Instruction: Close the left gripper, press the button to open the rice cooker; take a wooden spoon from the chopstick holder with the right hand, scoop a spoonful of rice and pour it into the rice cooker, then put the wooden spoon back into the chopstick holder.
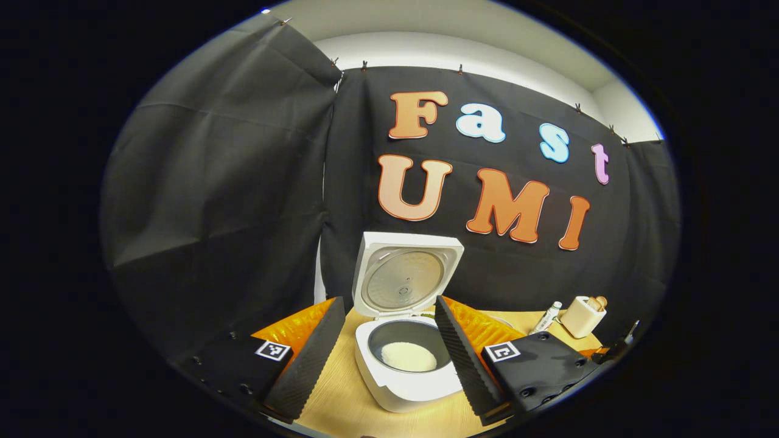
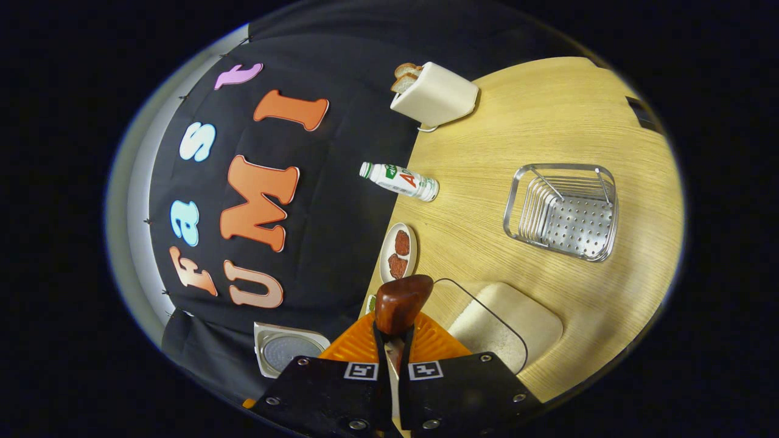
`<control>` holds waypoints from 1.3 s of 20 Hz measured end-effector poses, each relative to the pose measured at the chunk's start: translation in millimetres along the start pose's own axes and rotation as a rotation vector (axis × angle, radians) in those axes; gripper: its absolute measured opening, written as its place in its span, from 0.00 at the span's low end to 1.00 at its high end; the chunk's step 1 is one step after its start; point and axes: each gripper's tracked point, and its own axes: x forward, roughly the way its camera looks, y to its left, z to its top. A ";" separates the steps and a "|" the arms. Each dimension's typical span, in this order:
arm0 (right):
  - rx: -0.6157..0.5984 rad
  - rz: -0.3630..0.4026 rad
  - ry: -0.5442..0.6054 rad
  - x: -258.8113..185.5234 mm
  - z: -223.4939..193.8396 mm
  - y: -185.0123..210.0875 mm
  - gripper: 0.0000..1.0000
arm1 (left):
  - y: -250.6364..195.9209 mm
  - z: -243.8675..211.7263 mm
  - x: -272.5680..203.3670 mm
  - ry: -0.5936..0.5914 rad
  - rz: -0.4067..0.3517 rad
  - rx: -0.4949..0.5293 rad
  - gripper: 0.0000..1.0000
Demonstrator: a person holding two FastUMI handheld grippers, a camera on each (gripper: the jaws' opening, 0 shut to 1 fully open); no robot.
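The white rice cooker [image 1: 420, 383] stands open with its lid [image 1: 405, 274] upright, and a patch of rice [image 1: 409, 356] lies in the dark pot. My left gripper [image 1: 388, 304] is open, one finger on each side of the cooker, touching nothing. In the right gripper view, rolled sideways, my right gripper [image 2: 394, 344] is shut on the handle of a dark wooden spoon [image 2: 398, 304]. I see no rice on the spoon's rounded bowl. The clear rice box [image 2: 505, 331] lies just beside the spoon. The metal perforated holder [image 2: 563, 210] sits farther out on the table.
A cream toaster [image 2: 433, 94] with bread, a small bottle [image 2: 398, 180] and a plate of meat slices [image 2: 398, 250] line the table's back edge by the cloth wall. The cooker lid [image 2: 286, 347] shows beside the right gripper. Toaster [image 1: 582, 316] and bottle [image 1: 546, 317] stand right of the cooker.
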 end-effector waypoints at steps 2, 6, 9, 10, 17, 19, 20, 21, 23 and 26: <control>-0.004 0.007 0.001 -2.9 3.9 13.4 0.04 | 1.1 0.1 2.0 -0.002 0.000 -0.001 1.00; 0.026 0.045 0.015 -5.1 6.7 42.7 0.04 | 4.7 -7.5 3.7 0.012 0.003 -0.003 1.00; 0.030 0.065 0.027 0.3 5.0 67.2 0.04 | 9.3 -9.7 5.5 0.016 0.011 -0.015 1.00; 0.024 0.072 0.034 3.8 2.9 75.3 0.04 | 11.5 -9.0 5.4 0.015 0.013 -0.017 1.00; -0.009 0.127 0.106 26.1 -25.2 141.9 0.04 | 23.9 -19.7 8.4 0.026 0.035 -0.022 1.00; -0.015 0.139 0.127 34.6 -37.8 158.1 0.04 | 26.8 -23.0 9.2 0.032 0.035 -0.030 1.00; -0.018 0.143 0.137 40.1 -44.3 165.7 0.04 | 27.9 -25.2 9.2 0.036 0.035 -0.034 1.00; -0.023 0.149 0.148 45.0 -51.6 174.8 0.04 | 29.7 -27.8 8.9 0.041 0.038 -0.036 1.00; -0.041 0.160 0.170 56.8 -70.0 189.8 0.04 | 32.8 -32.5 7.6 0.050 0.045 -0.035 1.00; -0.084 0.178 0.201 73.6 -98.3 210.4 0.04 | 39.0 -32.4 3.4 0.050 0.052 -0.041 1.00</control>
